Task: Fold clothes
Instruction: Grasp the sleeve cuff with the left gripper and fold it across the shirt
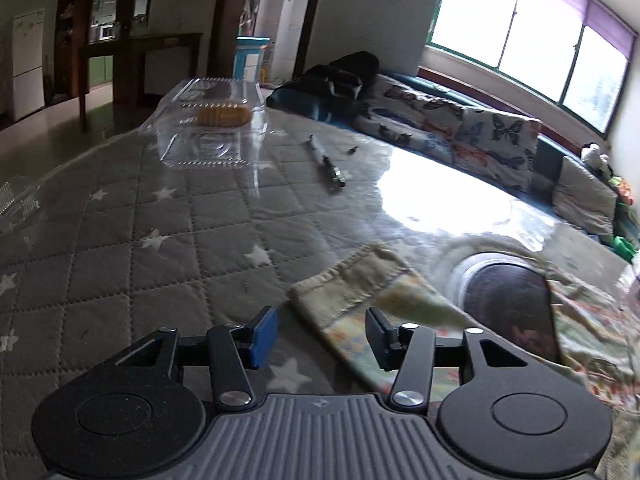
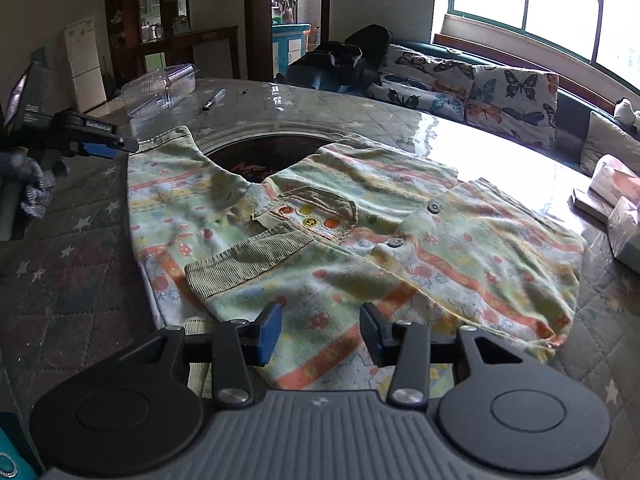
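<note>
The left claw [image 1: 322,338] is spread wide with nothing between its fingers. It hangs just above the quilted table cover [image 1: 120,240], and the ribbed cuff of the shirt [image 1: 352,280] lies just ahead of it at about 1 o'clock, close to the black finger but not pinched. In the right wrist view this same claw [image 2: 114,146] shows at 10 o'clock, its tip right by the shirt's upper left corner; whether it touches the cloth cannot be told.

The right claw [image 2: 320,332] is also released, fingers far apart, empty, hovering over the near hem of the shirt [image 2: 320,240]. The shirt lies spread flat across the middle of the table, partly covering a round dark inset [image 2: 256,156] at 12 o'clock.

Farther back, at 11 o'clock, sit a clear plastic box [image 2: 160,88] and a pen [image 2: 214,99].
</note>
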Demonstrator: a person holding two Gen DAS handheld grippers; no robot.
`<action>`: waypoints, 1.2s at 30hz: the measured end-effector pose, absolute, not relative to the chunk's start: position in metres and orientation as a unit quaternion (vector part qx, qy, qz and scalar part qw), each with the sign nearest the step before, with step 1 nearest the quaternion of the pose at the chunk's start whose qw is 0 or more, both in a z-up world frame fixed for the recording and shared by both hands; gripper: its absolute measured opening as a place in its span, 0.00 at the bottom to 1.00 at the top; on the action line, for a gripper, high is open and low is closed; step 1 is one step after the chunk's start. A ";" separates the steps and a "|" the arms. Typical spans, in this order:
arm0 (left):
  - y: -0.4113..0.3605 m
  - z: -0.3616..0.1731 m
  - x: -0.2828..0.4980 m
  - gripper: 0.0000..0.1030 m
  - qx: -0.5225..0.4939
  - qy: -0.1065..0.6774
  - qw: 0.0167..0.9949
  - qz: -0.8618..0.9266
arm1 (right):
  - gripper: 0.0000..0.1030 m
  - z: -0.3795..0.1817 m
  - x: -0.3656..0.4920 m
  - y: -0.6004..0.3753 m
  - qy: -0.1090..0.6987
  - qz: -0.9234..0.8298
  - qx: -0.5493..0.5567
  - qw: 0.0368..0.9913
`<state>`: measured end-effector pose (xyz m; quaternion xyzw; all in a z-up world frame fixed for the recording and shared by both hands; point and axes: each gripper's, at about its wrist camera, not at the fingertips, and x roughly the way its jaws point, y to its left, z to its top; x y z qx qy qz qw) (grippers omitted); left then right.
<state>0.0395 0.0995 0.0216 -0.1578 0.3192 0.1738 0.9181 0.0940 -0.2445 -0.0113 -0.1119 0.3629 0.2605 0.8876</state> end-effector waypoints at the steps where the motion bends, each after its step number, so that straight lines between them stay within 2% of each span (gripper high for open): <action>1: 0.100 0.021 0.041 0.46 -0.157 0.319 0.918 0.175 | 0.42 -0.011 0.094 -0.246 0.363 0.259 -0.110 0.888; 7: 0.101 0.019 0.048 0.37 -0.150 0.318 0.919 0.180 | 0.42 -0.010 0.091 -0.253 0.363 0.249 -0.099 0.892; 13: 0.103 0.017 0.055 0.09 -0.146 0.318 0.920 0.174 | 0.42 -0.010 0.088 -0.257 0.364 0.242 -0.092 0.895; 14: 0.104 0.017 0.055 0.08 -0.154 0.317 0.920 0.171 | 0.42 -0.010 0.087 -0.258 0.364 0.240 -0.090 0.895; 21: 0.071 0.054 0.040 0.05 -0.186 0.284 0.936 0.093 | 0.42 -0.005 0.084 -0.268 0.355 0.229 -0.072 0.903; 30: -0.035 0.116 0.023 0.05 -0.180 0.249 0.946 -0.102 | 0.42 0.002 0.072 -0.300 0.335 0.201 -0.040 0.920; 36: -0.101 0.125 0.019 0.04 -0.173 0.261 0.927 -0.206 | 0.42 0.005 0.063 -0.327 0.322 0.177 -0.019 0.930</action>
